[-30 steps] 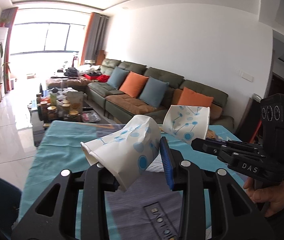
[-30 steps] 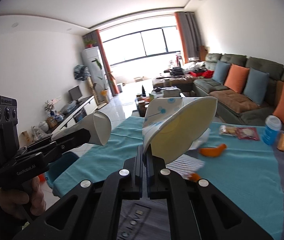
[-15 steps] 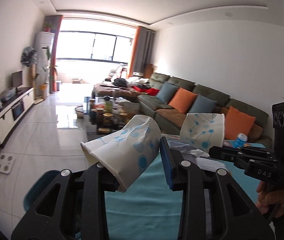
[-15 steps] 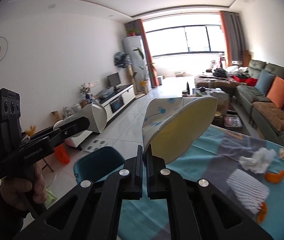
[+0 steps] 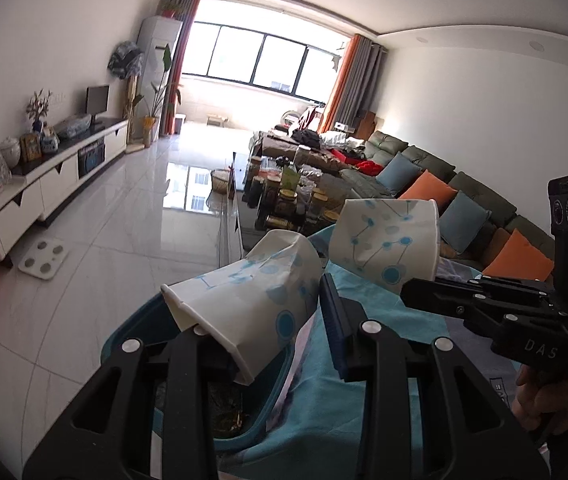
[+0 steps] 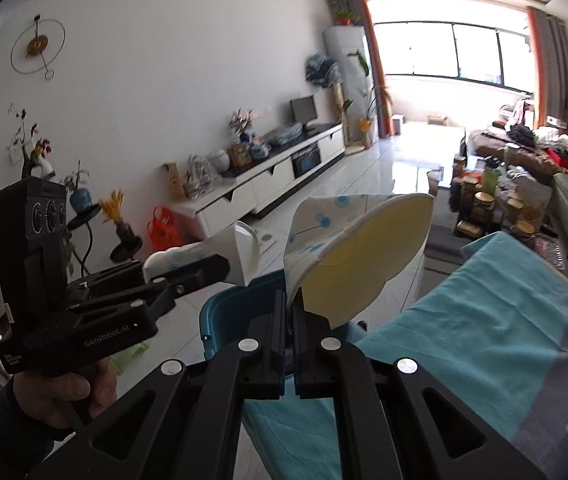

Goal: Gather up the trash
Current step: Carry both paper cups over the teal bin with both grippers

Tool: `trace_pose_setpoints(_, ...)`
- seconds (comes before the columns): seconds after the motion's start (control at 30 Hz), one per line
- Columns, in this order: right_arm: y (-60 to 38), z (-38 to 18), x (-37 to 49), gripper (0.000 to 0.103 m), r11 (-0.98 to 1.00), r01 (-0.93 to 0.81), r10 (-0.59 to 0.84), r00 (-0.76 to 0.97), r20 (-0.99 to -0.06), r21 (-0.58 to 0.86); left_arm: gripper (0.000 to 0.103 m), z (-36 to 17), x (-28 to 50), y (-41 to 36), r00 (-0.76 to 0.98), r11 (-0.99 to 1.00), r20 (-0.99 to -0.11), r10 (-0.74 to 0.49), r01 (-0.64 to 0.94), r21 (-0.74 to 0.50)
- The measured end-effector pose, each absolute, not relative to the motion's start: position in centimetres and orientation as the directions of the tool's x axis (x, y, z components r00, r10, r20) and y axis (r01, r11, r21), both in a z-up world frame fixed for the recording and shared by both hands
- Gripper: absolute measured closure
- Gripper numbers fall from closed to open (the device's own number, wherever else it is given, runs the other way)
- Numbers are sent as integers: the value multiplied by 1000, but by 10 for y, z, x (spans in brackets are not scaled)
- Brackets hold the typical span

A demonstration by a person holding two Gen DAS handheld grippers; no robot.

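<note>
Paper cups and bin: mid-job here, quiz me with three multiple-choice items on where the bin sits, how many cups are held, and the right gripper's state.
1. Where is the teal bin?
A. On the sofa
B. On the floor beside the table edge
C. On the TV cabinet

2. How many paper cups are held?
A. One
B. Two
C. Three

3. How is the right gripper?
A. Wide open and empty
B. Shut on a flattened cup wall
C. Clamped on a bottle

Answers: 1 B, its rim shows beside the teal tablecloth. 2 B, the left gripper holds a crumpled cup and the right a second cup. 3 B, the jaws pinch that cup's wall.
</note>
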State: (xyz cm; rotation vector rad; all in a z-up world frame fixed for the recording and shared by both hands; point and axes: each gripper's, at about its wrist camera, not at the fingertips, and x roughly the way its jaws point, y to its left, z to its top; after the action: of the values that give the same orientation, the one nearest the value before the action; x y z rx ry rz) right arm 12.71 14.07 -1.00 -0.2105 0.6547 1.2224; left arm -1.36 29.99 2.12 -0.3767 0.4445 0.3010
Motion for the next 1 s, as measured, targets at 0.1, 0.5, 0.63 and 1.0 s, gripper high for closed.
trace_pose_setpoints(0.1,175,-30,130,101,314,-926,767,117,-631,210,70,-9,-10,329,838,853,-519,170,-389,-349)
trace_pose_setpoints(0.5,248,-85,129,101,288,-946,599,54,-799,152,53,-89,29,383,768,764,-626,134,-482,-428)
trace_pose_setpoints(0.63,258,-95,130,96,285,-948,555,41,-831,143,31,-90,41,385,760,751,-635,139,-499,-433)
trace_pose_setpoints(1.0,247,-97,162,79,318,-873,670,-68,-740,369,17,-85,65,378,785,699,-619,25,-457,-551)
